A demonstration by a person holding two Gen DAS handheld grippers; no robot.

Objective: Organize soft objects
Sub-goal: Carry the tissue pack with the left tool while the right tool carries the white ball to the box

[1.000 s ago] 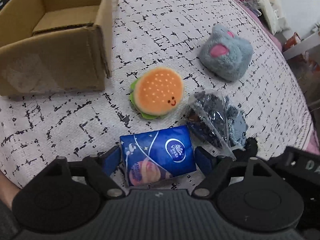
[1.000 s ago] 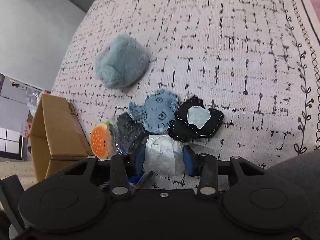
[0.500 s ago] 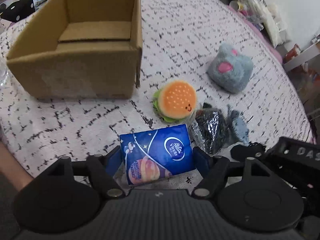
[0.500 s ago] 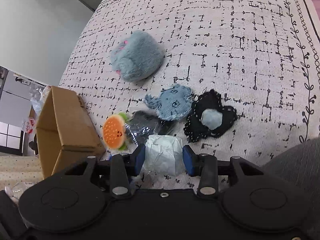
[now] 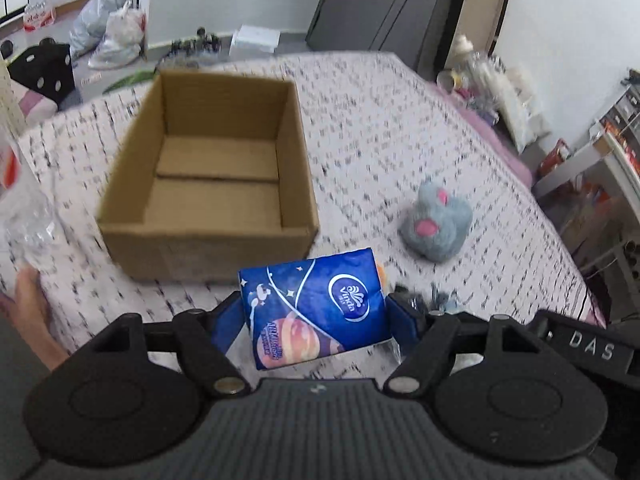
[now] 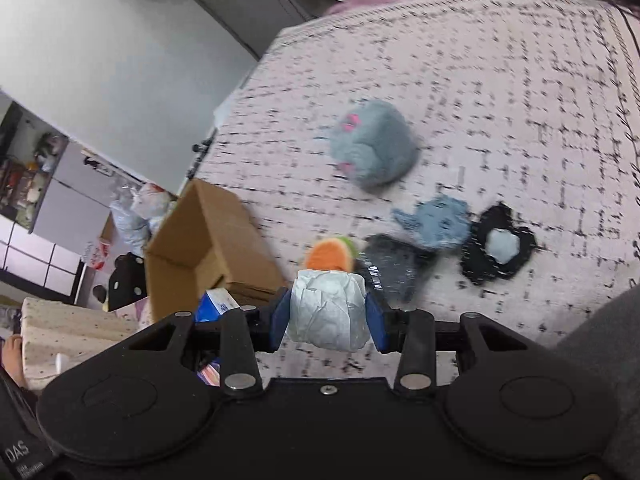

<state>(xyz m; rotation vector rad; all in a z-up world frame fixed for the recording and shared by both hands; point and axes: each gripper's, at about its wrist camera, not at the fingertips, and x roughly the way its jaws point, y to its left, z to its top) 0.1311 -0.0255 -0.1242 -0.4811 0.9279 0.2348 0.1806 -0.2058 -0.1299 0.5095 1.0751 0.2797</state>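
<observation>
**Both grippers holding soft packs above the patterned cloth**

The left gripper [image 5: 314, 316] is clamping a blue tissue pack [image 5: 316, 308] between its blue pads, which are pressing on the pack's two short sides; its jaws have just been closing a little on the pack. The pack is hanging clear of the cloth-covered table [image 5: 400, 128], just in front of the near wall of the open cardboard box [image 5: 208, 184]. The right gripper [image 6: 327, 314] is squeezing a crumpled white paper bundle [image 6: 328, 312] from both sides, and the bundle is likewise hanging above the table.

Just beyond the bundle, the burger plush [image 6: 330, 254] is lying near the box's right-hand corner, with a dark bagged item [image 6: 396, 264] beside it. Further along, a blue denim piece [image 6: 438, 222] and a black piece with a pale centre [image 6: 498, 246] are lying next to each other, the denim overlapping the bagged item. Further still, the grey plush with pink patches [image 5: 438, 226] is sitting alone, apart from the others, towards the table's right edge. The box is sitting near the far left edge, nothing showing on its floor. A hand [image 5: 28, 312] is showing at the left border.
</observation>
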